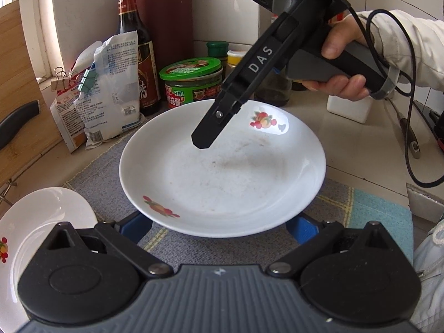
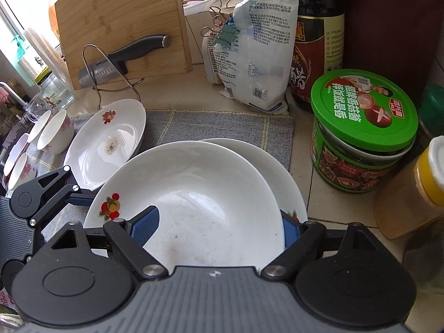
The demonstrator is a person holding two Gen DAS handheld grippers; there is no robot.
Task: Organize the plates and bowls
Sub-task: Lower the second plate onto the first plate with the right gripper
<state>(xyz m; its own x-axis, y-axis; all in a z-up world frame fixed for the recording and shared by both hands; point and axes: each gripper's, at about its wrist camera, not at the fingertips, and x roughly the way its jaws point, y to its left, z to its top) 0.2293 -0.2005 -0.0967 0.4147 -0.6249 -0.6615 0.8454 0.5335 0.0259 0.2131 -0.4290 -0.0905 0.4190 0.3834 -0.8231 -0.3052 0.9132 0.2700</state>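
White round ceramic plate with fruit decals (image 1: 222, 172) at the middle of the grey woven mat (image 1: 105, 177), faintly smeared with brown across its well, stacked slightly off-centre on a second white plate (image 2: 266, 161) of the same pattern. At the left of the right wrist view, a third white plate (image 2: 91, 161) with a dried brown stain at its centre, tilted, just beside small white bowls with pink flower print (image 2: 55, 133), likewise tilted. Around the mat: green-lidded round jar (image 2: 363, 127), closed, dark contents visible through its wall; tall dark glass bottle (image 2: 319, 41); clipped white plastic bags (image 2: 255, 55); yellow spice jar with a white cap (image 2: 430, 172), filled with pale powder; dark-red cylindrical holder (image 1: 166, 22) with black handles projecting from its top; bamboo cutting board (image 2: 119, 27), upright, with a black-handled knife (image 2: 125, 55) in front of it. Left gripper (image 1: 219, 224) low and level at the near edge of the top plate, blue fingers (image 1: 136, 222) spread wide, tips hidden under the rim; contact with the plate not discernible. Right gripper (image 2: 217, 229) slanting down from the upper right above the plate, fingers wide apart, one blue pad (image 2: 145, 227) over the well and the other outside the rim, clamped on nothing. Right hand (image 1: 341, 66) wrapped round the grey-and-black handle, pale sleeve at the wrist.
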